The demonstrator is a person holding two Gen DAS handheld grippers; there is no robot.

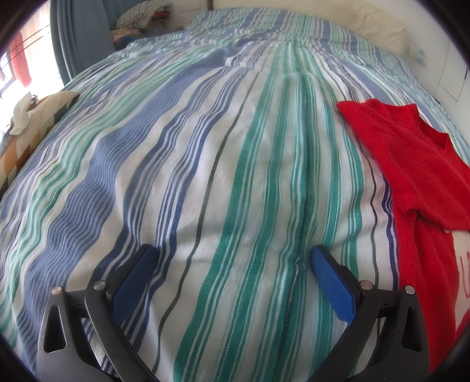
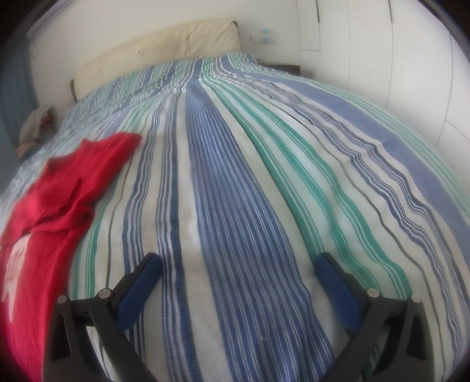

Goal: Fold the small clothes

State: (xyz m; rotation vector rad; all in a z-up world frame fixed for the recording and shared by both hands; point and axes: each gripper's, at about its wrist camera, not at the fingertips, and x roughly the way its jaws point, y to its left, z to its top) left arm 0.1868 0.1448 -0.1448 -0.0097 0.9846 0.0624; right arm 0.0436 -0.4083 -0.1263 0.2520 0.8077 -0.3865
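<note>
Bedroom scene, striped bedspread covering the bed and filling both wrist views. Left gripper is hovering over bare bedspread with its blue-padded fingers spread wide, nothing between them. Right gripper is doing the same, fingers gaping wide and holding nothing, only blue and green stripes showing in the gap.

Red sweater is lying on the bedspread just to the right of the left gripper and ahead of it; in the right wrist view the same garment is sitting to the left of the right gripper, so it is lying between the two. One part is doubled over on top of the body, and a white patch with red marks is showing at the near end.

Farther out, beyond both grippers, a cream padded headboard is standing against a white wall. Pile of clothes is sitting far ahead-left of the left gripper.
</note>
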